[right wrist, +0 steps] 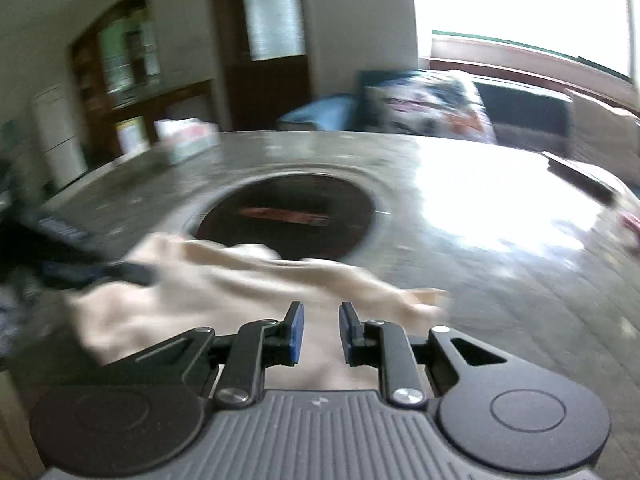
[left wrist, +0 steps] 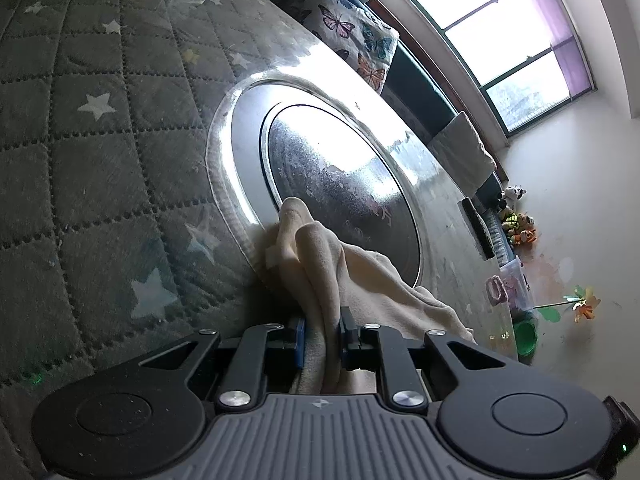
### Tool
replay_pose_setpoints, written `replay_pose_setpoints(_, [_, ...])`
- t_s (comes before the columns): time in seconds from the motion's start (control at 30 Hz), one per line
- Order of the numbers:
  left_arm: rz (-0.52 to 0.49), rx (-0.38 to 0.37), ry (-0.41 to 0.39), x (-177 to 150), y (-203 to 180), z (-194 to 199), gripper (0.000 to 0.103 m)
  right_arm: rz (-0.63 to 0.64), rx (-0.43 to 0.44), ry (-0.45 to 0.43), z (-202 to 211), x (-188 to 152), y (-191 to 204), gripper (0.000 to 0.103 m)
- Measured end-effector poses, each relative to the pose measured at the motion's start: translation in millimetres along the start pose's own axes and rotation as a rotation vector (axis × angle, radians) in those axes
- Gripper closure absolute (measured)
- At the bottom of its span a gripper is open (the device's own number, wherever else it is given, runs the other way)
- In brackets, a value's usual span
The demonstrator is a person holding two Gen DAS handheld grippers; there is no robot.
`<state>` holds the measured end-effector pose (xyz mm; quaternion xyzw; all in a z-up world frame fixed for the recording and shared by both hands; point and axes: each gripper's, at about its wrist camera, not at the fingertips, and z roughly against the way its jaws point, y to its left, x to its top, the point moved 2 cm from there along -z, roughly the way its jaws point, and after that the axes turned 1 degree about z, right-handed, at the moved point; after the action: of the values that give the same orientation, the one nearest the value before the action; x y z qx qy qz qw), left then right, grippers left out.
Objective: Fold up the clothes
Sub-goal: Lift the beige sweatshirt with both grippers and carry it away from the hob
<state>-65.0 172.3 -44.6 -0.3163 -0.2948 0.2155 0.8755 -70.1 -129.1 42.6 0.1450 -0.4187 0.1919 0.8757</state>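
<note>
Cream fleece (left wrist: 320,264) is bunching up between the pads of the left claw (left wrist: 322,340), which is pinching a thick fold of the garment with its jaws drawn narrow around it. Ahead of this claw the cloth is draping onto the glossy counter (left wrist: 440,200) and lapping the near edge of the round inset disc (left wrist: 340,172); further ahead, past the counter's far edge, a butterfly-print cushion (left wrist: 356,40) is leaning below the window (left wrist: 500,28). To the claw's left a quilted, star-patterned cover (left wrist: 100,140) is lying under the clear sheet.

From the right wrist, the picture is blurring with motion. The right claw (right wrist: 321,332) is standing narrowly parted, its blue pads (right wrist: 295,332) pressing on nothing that shows; the same cream garment (right wrist: 224,272) is lying just under and ahead of it, stretching away to the claw's left, where the other claw's dark fingers (right wrist: 120,272) are gripping it. A loose corner is trailing to this claw's right.

Judging from this, the step in hand is taking a second hold before the fold. Doing it well is likely meaning keeping the left pinch firm and low, bringing the right claw onto a single edge or corner rather than a bunch, and drawing the cloth flat across the counter before laying it over.
</note>
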Motion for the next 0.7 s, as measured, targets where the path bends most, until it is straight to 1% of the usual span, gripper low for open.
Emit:
replay_pose_setpoints(0.1, [-0.006, 0.005, -0.002, -0.2, -1.5, -0.9, 0.086, -0.059, -0.062, -0.006, -5.9, -4.0, -25.3, 0.078])
replay_pose_setpoints(0.13, [-0.009, 0.007, -0.002, -0.2, -2.0, -1.3, 0.086, -0.078, -0.07, -0.004, -9.2, -5.4, -31.7, 0.073])
replay_pose_setpoints(0.27, [-0.019, 0.017, -0.004, -0.2, -3.6, -0.4, 0.086, -0.138, -0.073, 0.009, -17.7, -11.3, -47.6, 0.064])
replay_pose_setpoints(0.4, [-0.039, 0.036, -0.007, -0.2, -7.3, -0.5, 0.086, -0.23, -0.04, 0.016, -20.2, -17.8, -58.7, 0.064])
replay_pose_setpoints(0.43, [-0.045, 0.042, -0.007, -0.2, -8.7, -0.5, 0.086, -0.239, -0.034, 0.011, -18.9, -18.3, -59.2, 0.066])
replay_pose_setpoints(0.5, [-0.056, 0.054, -0.01, -0.4, -12.1, -0.5, 0.086, -0.25, -0.013, 0.009, -17.1, -19.1, -59.1, 0.076])
replay_pose_setpoints(0.53, [-0.064, 0.06, -0.013, -0.3, -14.8, 0.0, 0.086, -0.255, -0.003, 0.008, -15.9, -19.3, -58.7, 0.085])
replay_pose_setpoints(0.57, [-0.073, 0.066, -0.016, -0.2, -18.1, 0.8, 0.086, -0.251, 0.0, 0.005, -14.8, -19.1, -57.3, 0.09])
replay_pose_setpoints(0.6, [-0.084, 0.068, -0.02, 0.3, -22.2, 1.7, 0.086, -0.247, 0.001, 0.0, -13.6, -19.0, -56.0, 0.093])
replay_pose_setpoints(0.7, [-0.126, 0.062, -0.032, 3.3, -38.1, 4.5, 0.087, -0.25, 0.006, -0.036, -2.3, -15.6, -56.3, 0.095])
